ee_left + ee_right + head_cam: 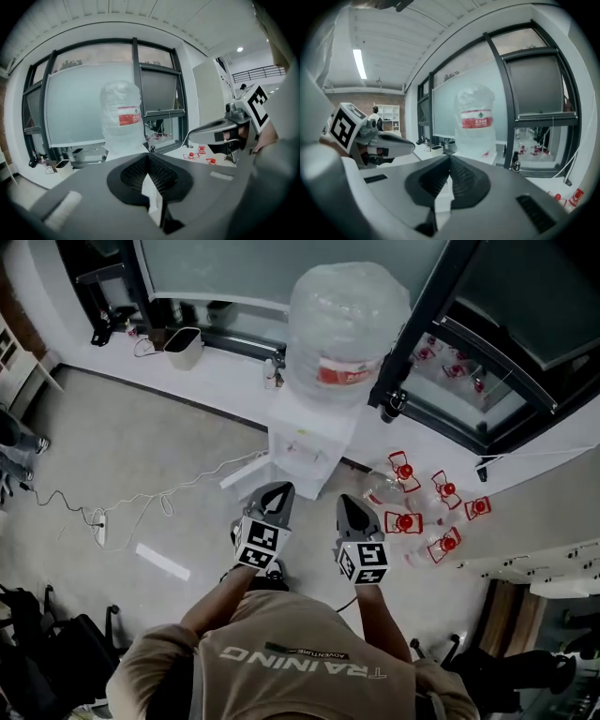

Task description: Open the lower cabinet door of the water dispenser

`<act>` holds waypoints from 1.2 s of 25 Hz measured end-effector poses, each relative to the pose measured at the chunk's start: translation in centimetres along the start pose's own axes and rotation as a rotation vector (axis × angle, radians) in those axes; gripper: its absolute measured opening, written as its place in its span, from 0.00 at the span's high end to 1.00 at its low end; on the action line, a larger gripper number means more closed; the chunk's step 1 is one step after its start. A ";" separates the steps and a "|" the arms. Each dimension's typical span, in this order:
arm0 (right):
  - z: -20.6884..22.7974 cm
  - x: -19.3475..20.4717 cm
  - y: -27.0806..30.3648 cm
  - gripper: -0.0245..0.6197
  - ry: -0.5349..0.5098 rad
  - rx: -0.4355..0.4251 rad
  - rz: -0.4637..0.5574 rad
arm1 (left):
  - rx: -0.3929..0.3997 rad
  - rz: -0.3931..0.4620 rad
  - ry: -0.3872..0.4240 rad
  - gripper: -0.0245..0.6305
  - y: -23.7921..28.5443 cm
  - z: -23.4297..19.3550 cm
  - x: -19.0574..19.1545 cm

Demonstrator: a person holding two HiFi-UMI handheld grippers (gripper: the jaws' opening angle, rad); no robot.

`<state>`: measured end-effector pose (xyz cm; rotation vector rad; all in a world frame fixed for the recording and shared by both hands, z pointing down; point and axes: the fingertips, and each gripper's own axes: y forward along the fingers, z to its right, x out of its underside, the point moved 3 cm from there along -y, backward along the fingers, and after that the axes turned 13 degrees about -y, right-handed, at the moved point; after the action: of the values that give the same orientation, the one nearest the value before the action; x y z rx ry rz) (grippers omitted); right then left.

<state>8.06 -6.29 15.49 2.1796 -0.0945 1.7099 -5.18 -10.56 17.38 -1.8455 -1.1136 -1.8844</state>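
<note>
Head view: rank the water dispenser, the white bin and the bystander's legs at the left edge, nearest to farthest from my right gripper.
1. water dispenser, just ahead of the right gripper.
2. white bin, by the wall, upper left.
3. bystander's legs, far left edge.

The left gripper [273,493] and right gripper [352,506] are held side by side, near the front of the water dispenser [305,442] but not touching it, both pointing toward it. Each gripper's jaws are pressed together with nothing between them. The left forearm [217,601] and right forearm [382,610] reach forward from the chest toward the dispenser.
</note>
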 end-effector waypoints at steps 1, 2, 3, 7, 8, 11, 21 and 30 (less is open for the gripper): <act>0.5 -0.5 0.3 0.95 -0.020 0.014 0.004 | 0.006 0.017 0.006 0.97 0.4 -0.4 -0.8; 1.0 -1.0 0.6 0.95 -0.038 0.026 0.007 | 0.012 0.034 0.012 0.97 0.8 -0.8 -1.6; 1.4 -1.5 0.9 0.95 -0.050 0.036 0.011 | 0.020 0.051 0.019 0.97 1.1 -1.1 -2.5; 2.0 -2.9 2.1 0.95 -0.076 0.052 0.029 | 0.049 0.091 0.022 0.97 2.6 -2.7 -4.6; 2.1 -3.3 2.4 0.95 -0.074 0.052 0.040 | 0.052 0.099 0.019 0.97 3.1 -3.0 -5.1; 2.9 -5.0 2.8 0.95 -0.079 0.064 0.081 | 0.056 0.138 0.006 0.97 3.6 -3.7 -7.4; 5.2 -6.5 4.2 0.95 -0.026 -0.013 0.129 | 0.055 0.192 0.021 0.97 3.6 -2.2 -12.1; 9.1 -8.4 3.7 0.95 -0.025 0.059 0.188 | 0.030 0.270 0.013 0.97 3.7 -1.0 -15.7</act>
<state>13.22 -14.09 6.60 2.2991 -0.2670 1.8059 -1.09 -18.58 3.95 -1.8578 -0.8351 -1.7140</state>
